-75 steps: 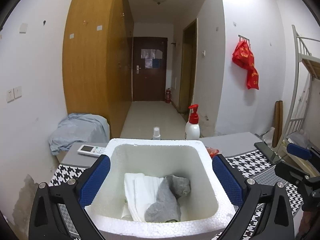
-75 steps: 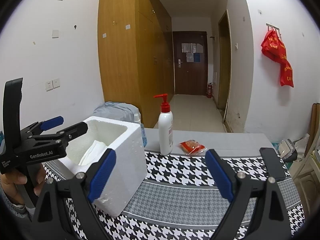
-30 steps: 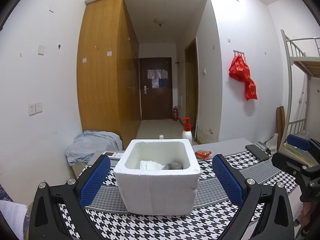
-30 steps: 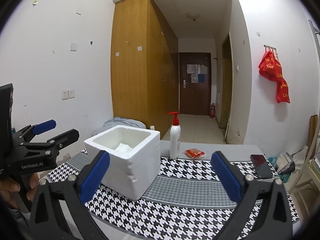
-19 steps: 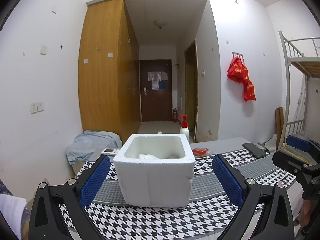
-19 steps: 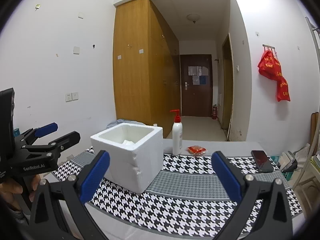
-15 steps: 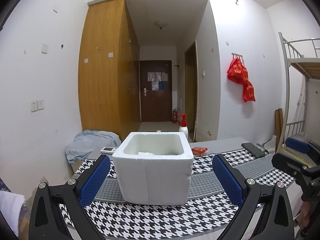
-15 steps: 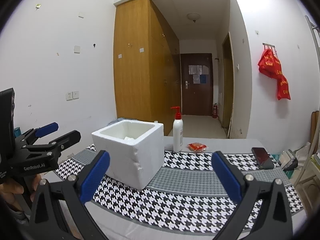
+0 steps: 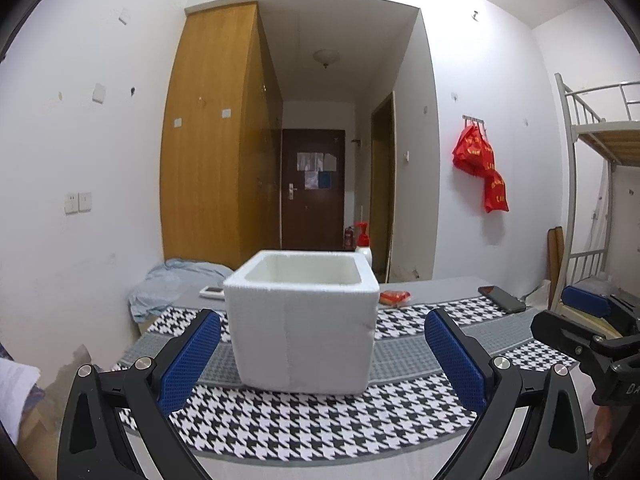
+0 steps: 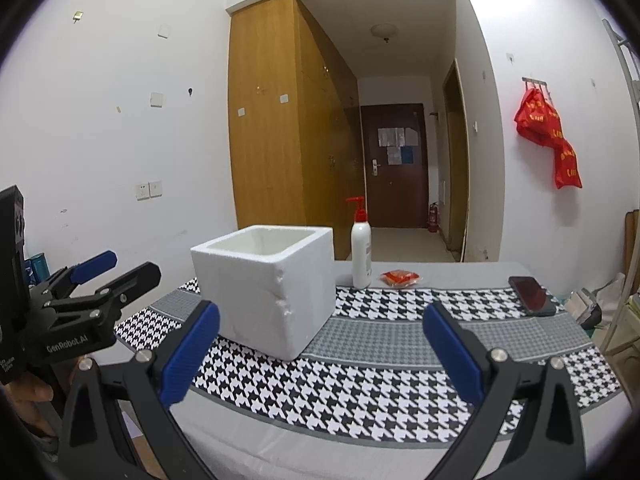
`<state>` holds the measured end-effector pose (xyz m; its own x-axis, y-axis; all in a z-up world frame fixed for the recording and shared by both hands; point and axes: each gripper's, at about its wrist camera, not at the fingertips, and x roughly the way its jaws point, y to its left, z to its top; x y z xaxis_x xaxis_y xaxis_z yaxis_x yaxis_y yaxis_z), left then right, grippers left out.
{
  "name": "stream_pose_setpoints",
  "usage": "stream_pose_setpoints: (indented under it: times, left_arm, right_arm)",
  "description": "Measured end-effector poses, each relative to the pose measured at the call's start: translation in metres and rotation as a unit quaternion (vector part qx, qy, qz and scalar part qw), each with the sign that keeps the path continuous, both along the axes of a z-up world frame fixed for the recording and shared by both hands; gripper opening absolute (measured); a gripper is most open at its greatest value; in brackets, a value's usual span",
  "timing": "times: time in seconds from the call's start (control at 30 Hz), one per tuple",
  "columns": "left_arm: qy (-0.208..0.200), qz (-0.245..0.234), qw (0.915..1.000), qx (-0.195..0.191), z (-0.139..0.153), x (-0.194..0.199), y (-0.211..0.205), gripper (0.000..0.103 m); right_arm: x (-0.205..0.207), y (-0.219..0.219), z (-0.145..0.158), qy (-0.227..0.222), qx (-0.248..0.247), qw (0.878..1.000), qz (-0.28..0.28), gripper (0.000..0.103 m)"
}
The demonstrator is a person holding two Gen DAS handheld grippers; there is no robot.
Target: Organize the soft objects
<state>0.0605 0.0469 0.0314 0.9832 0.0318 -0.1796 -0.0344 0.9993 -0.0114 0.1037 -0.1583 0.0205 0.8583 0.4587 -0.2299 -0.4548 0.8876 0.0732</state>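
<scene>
Nearest to us, our left gripper (image 9: 320, 354) hangs in front of the foam box (image 9: 302, 320) with its blue-padded fingers (image 9: 188, 356) spread wide and nothing between them. Our right gripper (image 10: 320, 354) sits in front of the box and to its right, its fingers (image 10: 452, 354) likewise spread apart and empty. The box stands upright and open-topped on the houndstooth cloth (image 10: 400, 384) that covers the table (image 10: 440, 272); from this low angle we cannot see inside it, so we cannot tell where the soft objects lie. Just behind the box to its right stands a white pump bottle (image 10: 361, 250) with a red nozzle, and further right of that lies a small red packet (image 10: 401, 278). Well to the right of the box a dark phone (image 10: 530, 295) rests at the cloth's edge. Behind the box to its left we see a white remote (image 9: 212, 291) and a heap of pale blue fabric (image 9: 176, 284).
</scene>
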Motion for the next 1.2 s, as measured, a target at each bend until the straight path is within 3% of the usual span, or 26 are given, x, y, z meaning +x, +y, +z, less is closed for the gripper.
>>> stream_pose_setpoints:
  times: [0.4, 0.97, 1.2]
  left_arm:
    - [0.0, -0.003, 1.0, 0.001, -0.023, -0.023, -0.009, 0.102]
    - [-0.016, -0.008, 0.9997, 0.014, -0.018, -0.074, -0.022, 0.102]
    - [-0.028, -0.008, 0.9995, 0.01, -0.017, -0.088, -0.019, 0.102]
  right_arm:
    - [-0.025, -0.004, -0.018, 0.0, -0.001, 1.0, -0.005, 0.103]
    - [-0.08, -0.008, -0.015, -0.029, -0.01, 1.0, -0.006, 0.103]
    - [-0.083, -0.005, -0.017, -0.032, -0.016, 0.999, -0.009, 0.103]
